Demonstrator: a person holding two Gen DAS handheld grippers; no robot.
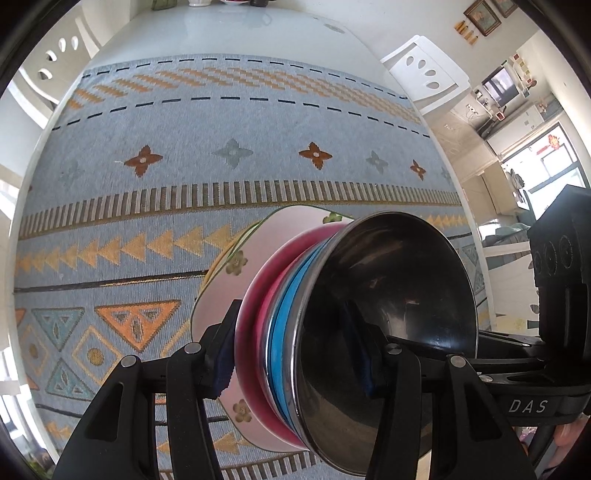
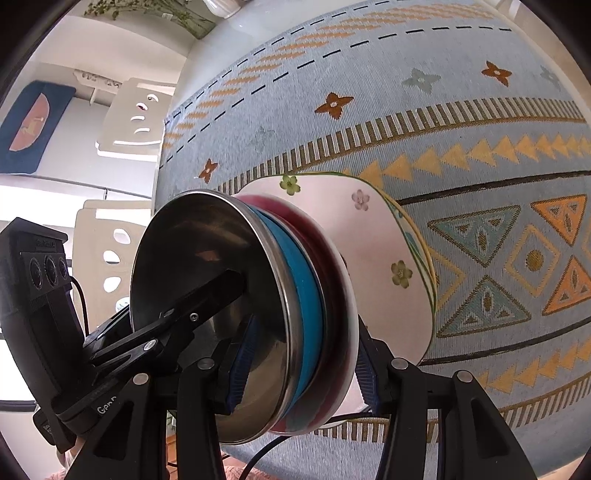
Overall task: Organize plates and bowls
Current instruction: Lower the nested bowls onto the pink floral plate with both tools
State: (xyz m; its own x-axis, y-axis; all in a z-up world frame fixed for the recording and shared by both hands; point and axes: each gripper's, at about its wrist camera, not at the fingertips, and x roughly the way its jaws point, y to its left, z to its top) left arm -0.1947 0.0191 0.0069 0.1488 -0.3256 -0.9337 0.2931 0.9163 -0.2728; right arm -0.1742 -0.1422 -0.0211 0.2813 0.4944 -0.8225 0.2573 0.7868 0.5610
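Stack of dishes point(image 1: 295, 332) held above the patterned tablecloth point(image 1: 184, 155), tipped so the steel bowl point(image 1: 388, 314) on top opens toward the cameras and the stack's axis runs from that bowl through a blue dish point(image 1: 282, 332) and a red dish point(image 1: 255, 314) to the white flowered plate point(image 1: 221, 288) at the far end. Left gripper point(image 1: 299, 354) clamps the stack from one side — one pad point(image 1: 221, 369) on the plate's underside, the other inside the steel bowl; jaws partly closed, gripping the full thickness. Right gripper point(image 2: 303, 365) does the same from the opposite side, one blue pad point(image 2: 240, 365) inside the bowl point(image 2: 207, 295), one behind the plate point(image 2: 369, 236), with blue point(image 2: 306, 295) and red point(image 2: 332, 288) layers between. Each view shows the other tool's black body reaching into the bowl. Cloth point(image 2: 443, 129) beneath the stack is bare — the stack sits nearer the table's near edge. White chairs point(image 1: 424, 70) stand at the table's edges; the far end of the white table point(image 1: 229, 29) carries some small items, too small to identify.
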